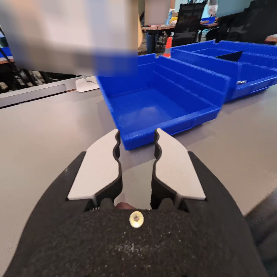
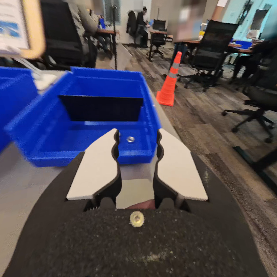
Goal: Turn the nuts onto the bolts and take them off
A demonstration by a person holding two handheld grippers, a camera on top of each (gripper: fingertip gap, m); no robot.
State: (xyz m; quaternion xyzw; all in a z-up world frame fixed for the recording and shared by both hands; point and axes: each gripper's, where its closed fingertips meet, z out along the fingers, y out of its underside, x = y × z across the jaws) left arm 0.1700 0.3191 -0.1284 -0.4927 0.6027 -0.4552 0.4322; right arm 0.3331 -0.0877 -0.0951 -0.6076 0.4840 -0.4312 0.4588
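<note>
In the right wrist view, a silver nut (image 2: 130, 139) lies on the floor of a blue bin (image 2: 45, 113) with a black divider (image 2: 102, 108). A second metal piece shows just behind my left fingertip. My right gripper (image 2: 137, 134) is open and empty, above the bin's near wall. In the left wrist view, my left gripper (image 1: 137, 134) is open and empty, at the near corner of an empty blue bin (image 1: 172, 130). A second blue bin (image 1: 254, 84) to the right holds small metal parts (image 1: 241, 82). No bolt is clearly visible.
The bins stand on a grey table (image 1: 45, 142). A white flat object (image 1: 86, 84) lies at the table's far edge. In the right wrist view the table edge runs right of the bin; beyond are an orange cone (image 2: 170, 84), office chairs (image 2: 209, 49) and desks with seated people. About 45 cm separates my left fingertips from my right.
</note>
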